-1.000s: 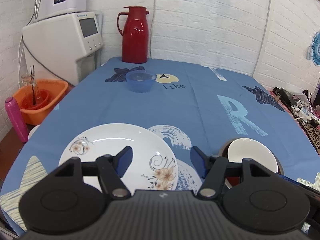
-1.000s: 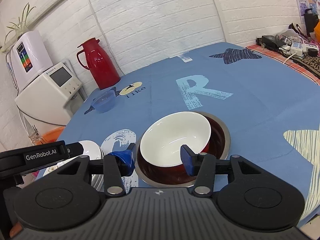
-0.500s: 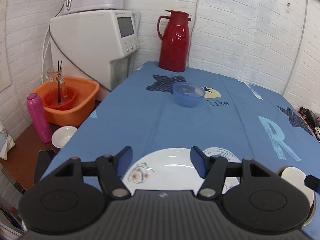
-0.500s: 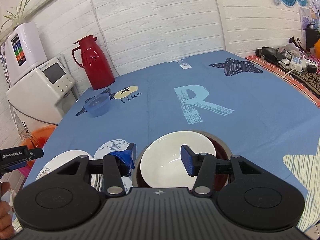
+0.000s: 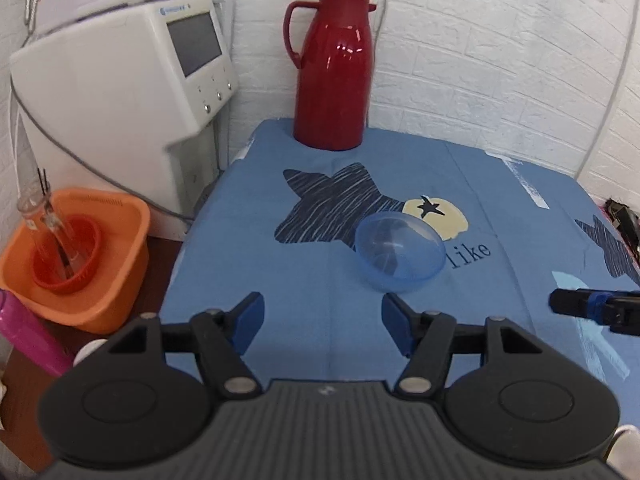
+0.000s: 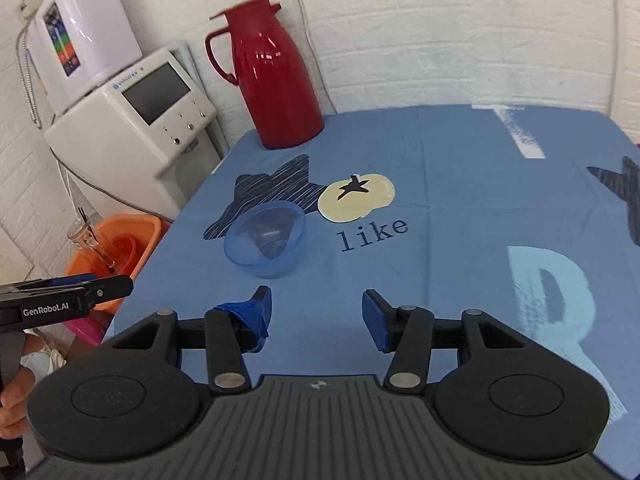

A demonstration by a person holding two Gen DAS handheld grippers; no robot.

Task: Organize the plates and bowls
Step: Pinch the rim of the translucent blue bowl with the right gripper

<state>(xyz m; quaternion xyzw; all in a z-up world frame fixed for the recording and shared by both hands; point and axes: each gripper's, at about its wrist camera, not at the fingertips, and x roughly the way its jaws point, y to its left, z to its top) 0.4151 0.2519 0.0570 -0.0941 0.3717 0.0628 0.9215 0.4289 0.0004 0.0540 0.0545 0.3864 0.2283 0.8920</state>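
Blue bowl [image 5: 400, 256]: translucent plastic, smooth, faintly glossy.
Tablecloth [image 5: 328, 320]: blue woven cloth, matt, printed with stars and lettering; a pressed crease is seen running lengthwise.
Red jug [image 5: 334, 68]: glossy plastic or lacquered shell, ribbed vertically, bright reflections carried.
Left gripper [image 5: 322, 324]: matt black plastic body with a ribbed top; small metal pins at the joints; blue pads of rubbery look.
Right gripper [image 6: 316, 316]: same matt black plastic; one finger is wrapped in blue tape.
White appliance [image 5: 120, 80]: smooth semi-gloss plastic casing, dark glassy screen.
Orange basin [image 5: 100, 264]: smooth plastic.
Wall [image 5: 480, 40]: white-painted brick, rough, matt.
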